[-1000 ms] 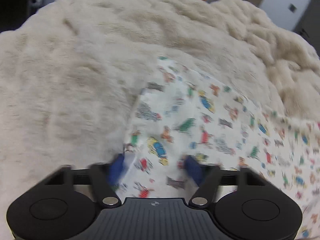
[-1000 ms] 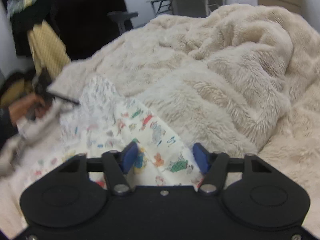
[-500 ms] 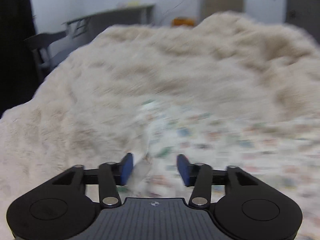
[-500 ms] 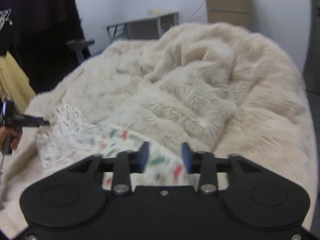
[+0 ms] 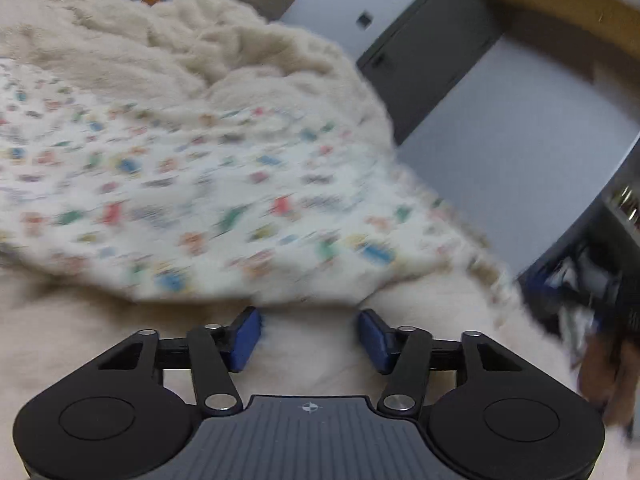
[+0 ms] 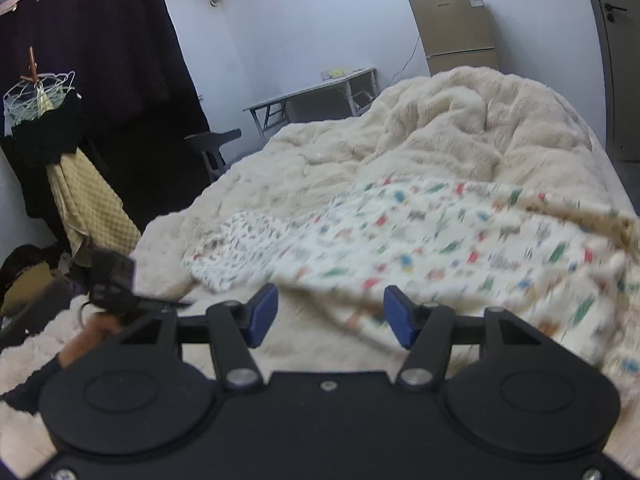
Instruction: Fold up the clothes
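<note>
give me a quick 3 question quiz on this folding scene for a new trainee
1. True or false: the left claw is shut on the printed cloth.
2. Multiple choice: what does the printed cloth lie on? A) a bare wooden floor B) a cream fluffy blanket C) a metal tray
3. Fill in the word: in the right wrist view, the right claw has its blue pads standing ____ with nothing between them.

Key
1. False. Its pads stand apart, just short of the cloth's near edge.
2. B
3. apart (open)
</note>
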Demonstrator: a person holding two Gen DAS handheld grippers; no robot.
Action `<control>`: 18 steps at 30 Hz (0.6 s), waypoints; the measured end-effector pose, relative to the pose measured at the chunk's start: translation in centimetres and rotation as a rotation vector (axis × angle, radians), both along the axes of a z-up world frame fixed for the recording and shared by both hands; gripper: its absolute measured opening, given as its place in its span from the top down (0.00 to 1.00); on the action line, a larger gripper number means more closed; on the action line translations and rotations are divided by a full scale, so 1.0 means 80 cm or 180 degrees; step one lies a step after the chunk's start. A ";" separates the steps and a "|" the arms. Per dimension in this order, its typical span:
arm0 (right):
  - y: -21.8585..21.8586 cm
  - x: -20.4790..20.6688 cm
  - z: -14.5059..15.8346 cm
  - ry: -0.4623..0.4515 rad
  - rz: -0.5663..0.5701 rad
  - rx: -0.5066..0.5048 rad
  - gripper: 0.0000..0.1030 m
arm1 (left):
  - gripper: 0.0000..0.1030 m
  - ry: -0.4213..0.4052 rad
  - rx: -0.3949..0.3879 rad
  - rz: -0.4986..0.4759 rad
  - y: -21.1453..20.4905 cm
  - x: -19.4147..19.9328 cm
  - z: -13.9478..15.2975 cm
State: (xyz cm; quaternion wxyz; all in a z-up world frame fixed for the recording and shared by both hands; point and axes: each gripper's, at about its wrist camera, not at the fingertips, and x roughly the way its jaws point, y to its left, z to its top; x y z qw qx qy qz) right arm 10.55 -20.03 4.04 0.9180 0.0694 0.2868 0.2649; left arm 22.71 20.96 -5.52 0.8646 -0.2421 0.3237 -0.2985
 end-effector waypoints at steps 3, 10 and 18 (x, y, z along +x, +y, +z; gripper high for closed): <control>0.007 -0.013 0.002 -0.0058 0.0001 -0.0066 0.45 | 0.62 -0.0225 -0.0291 0.0173 0.005 0.007 0.027; 0.011 -0.027 0.020 -0.0185 -0.0033 -0.0056 0.44 | 0.65 -0.0657 -0.0244 0.0069 -0.016 0.027 0.086; 0.010 -0.029 0.022 -0.0145 -0.0003 -0.0019 0.45 | 0.65 -0.0631 0.0036 -0.0132 -0.005 0.008 0.068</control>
